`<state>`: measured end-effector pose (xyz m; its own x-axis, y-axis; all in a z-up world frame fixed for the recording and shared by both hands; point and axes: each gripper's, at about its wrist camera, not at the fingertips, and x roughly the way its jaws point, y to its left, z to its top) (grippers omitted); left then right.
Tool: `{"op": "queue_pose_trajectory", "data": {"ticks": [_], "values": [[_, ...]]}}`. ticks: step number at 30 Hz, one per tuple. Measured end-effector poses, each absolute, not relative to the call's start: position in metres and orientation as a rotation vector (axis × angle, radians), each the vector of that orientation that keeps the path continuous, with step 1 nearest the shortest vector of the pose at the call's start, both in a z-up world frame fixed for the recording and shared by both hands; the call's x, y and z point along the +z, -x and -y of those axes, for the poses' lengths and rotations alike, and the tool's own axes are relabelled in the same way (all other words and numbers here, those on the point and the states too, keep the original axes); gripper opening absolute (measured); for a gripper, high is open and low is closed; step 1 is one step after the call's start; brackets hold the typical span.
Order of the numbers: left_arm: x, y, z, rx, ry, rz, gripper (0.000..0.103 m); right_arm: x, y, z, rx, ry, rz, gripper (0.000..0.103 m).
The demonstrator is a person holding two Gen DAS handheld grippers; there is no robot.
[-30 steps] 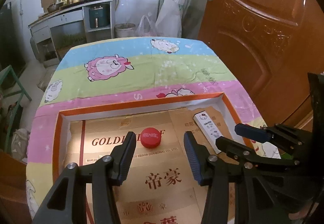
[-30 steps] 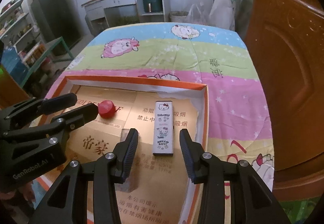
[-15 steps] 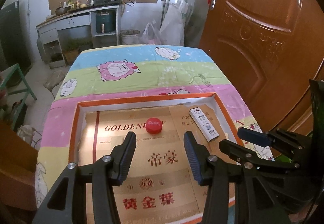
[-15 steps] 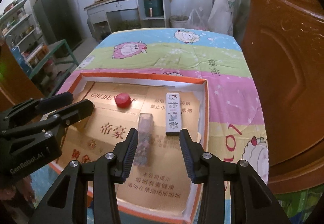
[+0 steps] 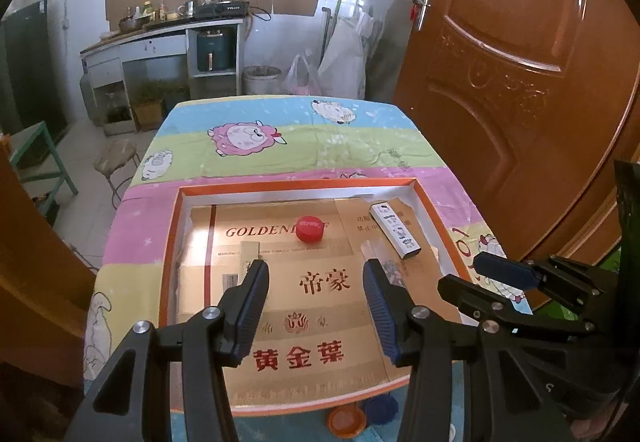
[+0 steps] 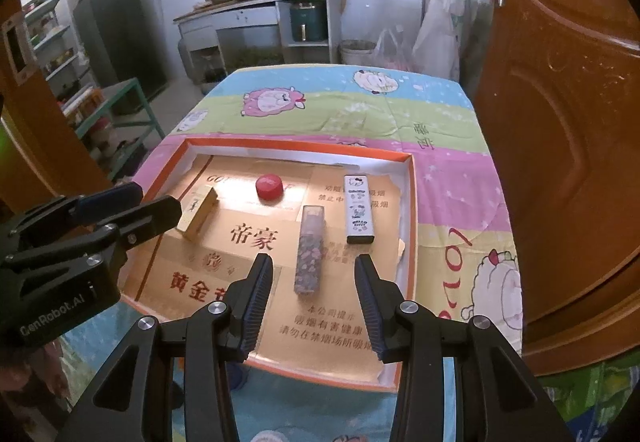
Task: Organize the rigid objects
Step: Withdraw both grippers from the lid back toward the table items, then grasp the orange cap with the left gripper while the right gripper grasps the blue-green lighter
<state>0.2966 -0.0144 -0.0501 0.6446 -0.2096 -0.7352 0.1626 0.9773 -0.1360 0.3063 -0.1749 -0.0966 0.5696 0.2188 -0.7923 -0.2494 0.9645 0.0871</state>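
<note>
Tray point(image 6: 412, 202) with an orange rim sits on a cartoon-sheep-covered desk point(image 6: 340, 110). Inside lie a red cap point(image 6: 269, 186), a white Hello Kitty case point(image 6: 359, 208), a clear speckled box point(image 6: 309, 248) and a gold box point(image 6: 198, 214). Left gripper point(image 5: 316, 306) and right gripper point(image 6: 314, 302) hover above, fingers spread, holding nothing.

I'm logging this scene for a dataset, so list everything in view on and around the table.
Tray: 1, orange rim, lined with gold cardboard, near end of table.
Bottle cap: 1, red, far middle of tray.
Hello Kitty box: 1, white, right side of tray.
Patterned case: 1, clear-topped, beside it on the left.
Gold box: 1, left side of tray.
Tablecloth: 1, striped with sheep.
Door: 1, brown, right.
Lids: 2, orange and blue, in front of tray.
Left gripper: open, empty.
Right gripper: open, empty.
</note>
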Motion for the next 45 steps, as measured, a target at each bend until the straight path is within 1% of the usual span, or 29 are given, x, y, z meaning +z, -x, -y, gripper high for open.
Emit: {"op": "queue_pose_trajectory", "data": {"ticks": [27,35,40,45], "values": [[-0.027,-0.211,-0.009,-0.223,0.066,-0.77,0.049,-0.08,-0.219,0.163,0.265,0.024,-0.878,0.044],[-0.034,-0.186,-0.026,-0.23,0.108,-0.762,0.049,-0.085,-0.186,0.161,0.255,0.008,-0.866,0.044],[-0.045,-0.169,-0.03,-0.24,0.128,-0.767,0.049,-0.085,-0.159,0.159,0.226,0.036,-0.792,0.044],[-0.056,-0.148,-0.024,-0.245,0.092,-0.753,0.049,-0.09,-0.141,0.16,0.23,0.021,-0.767,0.044]]}}
